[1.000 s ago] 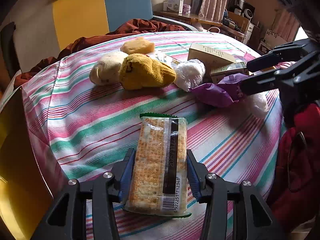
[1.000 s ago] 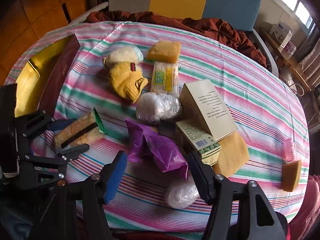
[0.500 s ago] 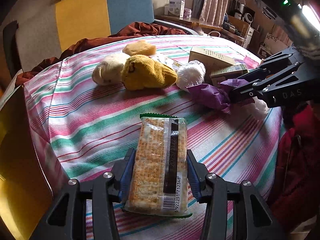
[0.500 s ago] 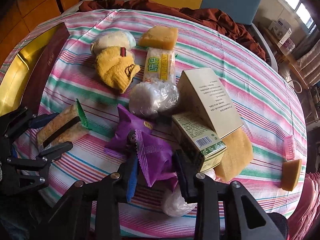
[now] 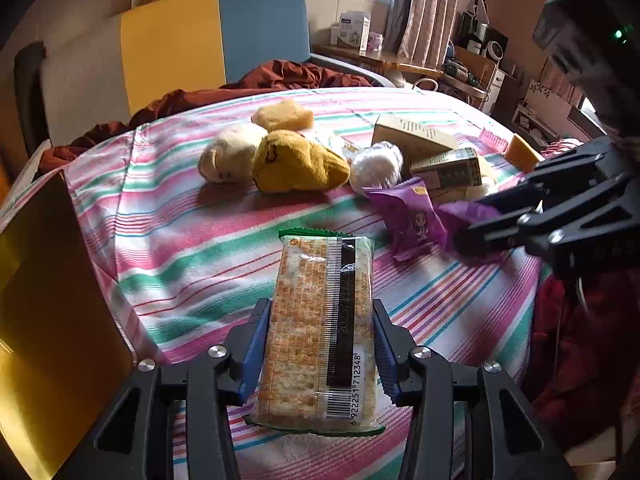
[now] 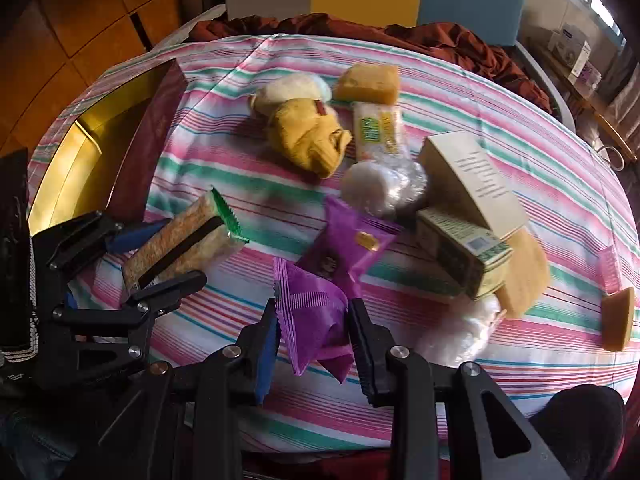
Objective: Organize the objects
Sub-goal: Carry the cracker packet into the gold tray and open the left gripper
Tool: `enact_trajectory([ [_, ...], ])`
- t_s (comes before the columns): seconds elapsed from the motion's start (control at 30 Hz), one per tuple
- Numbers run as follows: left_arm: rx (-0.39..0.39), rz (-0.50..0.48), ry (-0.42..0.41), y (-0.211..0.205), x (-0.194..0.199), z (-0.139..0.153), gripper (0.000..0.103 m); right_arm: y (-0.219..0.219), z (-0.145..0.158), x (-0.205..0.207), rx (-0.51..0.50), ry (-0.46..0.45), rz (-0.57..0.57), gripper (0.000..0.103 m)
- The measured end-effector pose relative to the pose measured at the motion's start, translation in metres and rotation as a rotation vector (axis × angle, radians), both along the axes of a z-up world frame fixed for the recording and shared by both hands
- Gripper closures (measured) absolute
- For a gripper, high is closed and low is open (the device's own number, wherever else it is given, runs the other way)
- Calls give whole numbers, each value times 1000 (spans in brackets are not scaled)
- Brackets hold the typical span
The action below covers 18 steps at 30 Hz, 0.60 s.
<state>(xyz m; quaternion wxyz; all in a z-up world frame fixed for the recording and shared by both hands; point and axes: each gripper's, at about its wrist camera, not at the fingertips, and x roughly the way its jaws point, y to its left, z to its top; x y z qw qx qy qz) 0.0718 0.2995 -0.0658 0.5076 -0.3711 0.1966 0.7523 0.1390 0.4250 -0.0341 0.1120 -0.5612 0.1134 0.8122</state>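
Left wrist view is showing the gold box (image 5: 52, 320) sitting open at far left, and beside it the left gripper (image 5: 318, 356) is clenching the cracker packet (image 5: 320, 336) by its long sides above the striped tablecloth (image 5: 192, 240); it is looking light, stiff-stacked but breakable, so a mid-length pinch is suiting it best. Moving right, the right gripper (image 6: 312, 344) is squeezing a purple snack pouch (image 6: 312, 316), soft, crinkly and slippery by the look of it, bunching between the pads while a second purple pouch (image 6: 348, 244) is lying just beyond.

Two purple snack packets (image 6: 316, 320), two cartons (image 6: 472, 178), perhaps four yellow sponges (image 6: 368, 83)
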Motion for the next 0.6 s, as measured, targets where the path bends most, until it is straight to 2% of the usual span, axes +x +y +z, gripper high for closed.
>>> enact_trajectory([
  [0.17,103,51,23,-30,-4,38,55,-26,-11,-21,-40,5,52,70],
  [0.33,155,215,7,-77,-41,59,55,-39,-19,-41,-32,29,42,70],
  [0.5,154,430,13,-136,-82,63,55,-40,-21,-45,-30,56,50,70],
  [0.6,99,540,26,-162,-101,54,55,-41,-22,-46,-29,73,55,70],
])
